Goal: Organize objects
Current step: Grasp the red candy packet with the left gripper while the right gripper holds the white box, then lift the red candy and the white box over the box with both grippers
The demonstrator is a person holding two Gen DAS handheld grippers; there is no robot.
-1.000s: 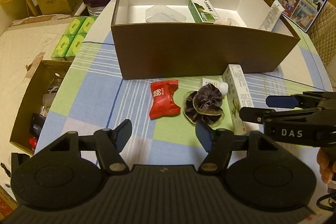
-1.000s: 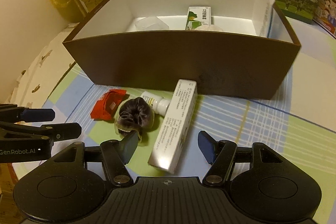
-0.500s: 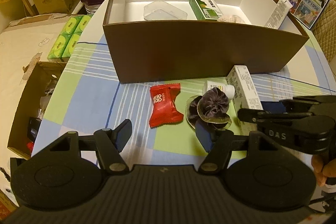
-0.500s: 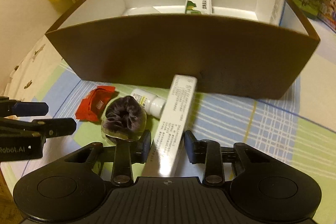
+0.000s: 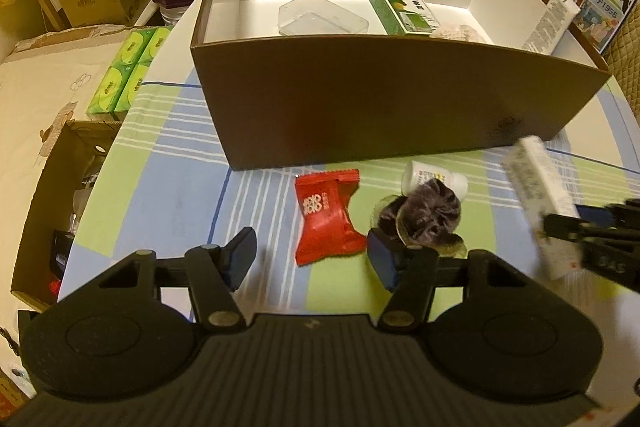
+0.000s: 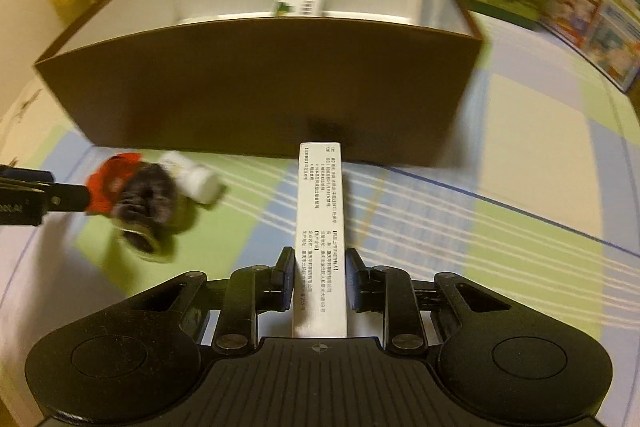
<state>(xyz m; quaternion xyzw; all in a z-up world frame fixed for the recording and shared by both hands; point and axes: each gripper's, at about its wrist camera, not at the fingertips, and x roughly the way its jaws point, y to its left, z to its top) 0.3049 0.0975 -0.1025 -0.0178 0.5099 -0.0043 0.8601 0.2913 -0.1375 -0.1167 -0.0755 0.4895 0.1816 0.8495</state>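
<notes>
**A:** What's nearest the right gripper (image 6: 320, 283)?

**B:** The long white carton (image 6: 320, 227), clamped between its fingers across the narrow faces, near the carton's close end. The rest sticks straight out ahead toward the brown box (image 6: 256, 83). In the left view the carton looks lifted off the checked tablecloth (image 5: 168, 163), though blur makes that hard to confirm.

**A:** How will it handle?

**B:** I'd judge it light and fairly stiff, thin card that dents if squeezed hard. Held at one end, the far end can sag or swing, so a grip nearer the middle would be steadier. The smooth printed faces may slip a little.

**A:** And the left gripper (image 5: 312, 255)?

**B:** Spread wide, holding nothing. Just ahead of it lies the red candy wrapper (image 5: 326, 217), soft and crinkly, best pinched across its flat body. Ahead and to the right, close against its right finger, is the dark velvet scrunchie (image 5: 428, 217), which squashes easily and can be taken anywhere on the ring. Touching the scrunchie's far side lies a small white bottle (image 5: 434, 179) on its side; it's round and likely to roll, so I'd take it across the body.

**A:** Farther on?

**B:** The brown box stands beyond them all, open on top. Inside lie a clear plastic tray (image 5: 320, 17), a green carton (image 5: 404, 7), and a white tube (image 5: 550, 23) leaning in the far right corner.
</notes>
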